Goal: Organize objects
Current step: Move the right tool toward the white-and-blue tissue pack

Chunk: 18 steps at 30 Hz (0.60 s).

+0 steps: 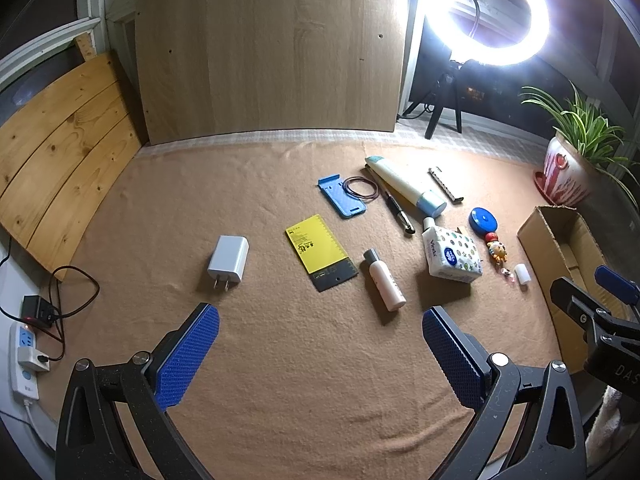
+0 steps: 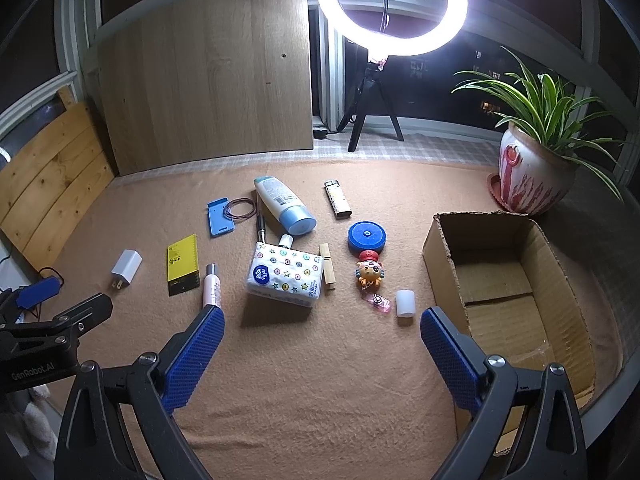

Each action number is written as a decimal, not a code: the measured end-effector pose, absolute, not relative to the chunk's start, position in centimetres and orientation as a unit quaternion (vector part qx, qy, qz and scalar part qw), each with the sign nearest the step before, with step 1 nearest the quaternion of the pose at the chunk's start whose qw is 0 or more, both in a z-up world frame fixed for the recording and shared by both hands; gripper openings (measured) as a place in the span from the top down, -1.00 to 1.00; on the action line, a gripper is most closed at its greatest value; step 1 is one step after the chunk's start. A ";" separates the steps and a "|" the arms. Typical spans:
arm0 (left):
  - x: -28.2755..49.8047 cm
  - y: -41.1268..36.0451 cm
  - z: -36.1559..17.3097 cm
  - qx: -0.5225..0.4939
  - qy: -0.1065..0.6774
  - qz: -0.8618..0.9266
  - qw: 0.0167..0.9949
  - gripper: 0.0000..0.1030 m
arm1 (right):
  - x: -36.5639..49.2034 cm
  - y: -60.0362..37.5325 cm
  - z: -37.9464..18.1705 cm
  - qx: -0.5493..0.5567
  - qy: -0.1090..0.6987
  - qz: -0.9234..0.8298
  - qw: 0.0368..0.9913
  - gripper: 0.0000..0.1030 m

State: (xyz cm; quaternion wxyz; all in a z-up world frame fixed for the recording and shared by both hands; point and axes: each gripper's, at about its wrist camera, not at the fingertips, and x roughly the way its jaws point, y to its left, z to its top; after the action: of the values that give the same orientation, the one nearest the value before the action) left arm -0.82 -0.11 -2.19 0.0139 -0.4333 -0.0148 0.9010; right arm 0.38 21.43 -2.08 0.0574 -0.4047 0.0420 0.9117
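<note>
Above tan cloth [image 1: 280,360]: left gripper [image 1: 320,354] & right gripper [image 2: 322,356] both wide open, empty.

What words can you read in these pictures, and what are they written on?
"GenRobot.AI" on the left gripper's black body, in the right wrist view.
"DAS", cut off by the picture edge, on the right gripper's black body, in the left wrist view.
"Vinda" on the side of the tissue pack.
Yellow card: print too small to read.
Shampoo bottle label: too blurred to read.
Power strip: markings unreadable.
</note>
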 end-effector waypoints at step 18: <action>-1.4 -0.1 -2.7 -0.438 -0.011 0.898 0.022 -0.99 | -0.4 21.3 -2.7 -0.415 0.038 0.907 0.056 -0.89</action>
State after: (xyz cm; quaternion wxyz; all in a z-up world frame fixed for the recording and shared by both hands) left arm -1.42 -0.14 -2.67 0.0219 -0.4384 -0.0114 0.8984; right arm -0.38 21.27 -2.74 0.0559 -0.4154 0.0384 0.9071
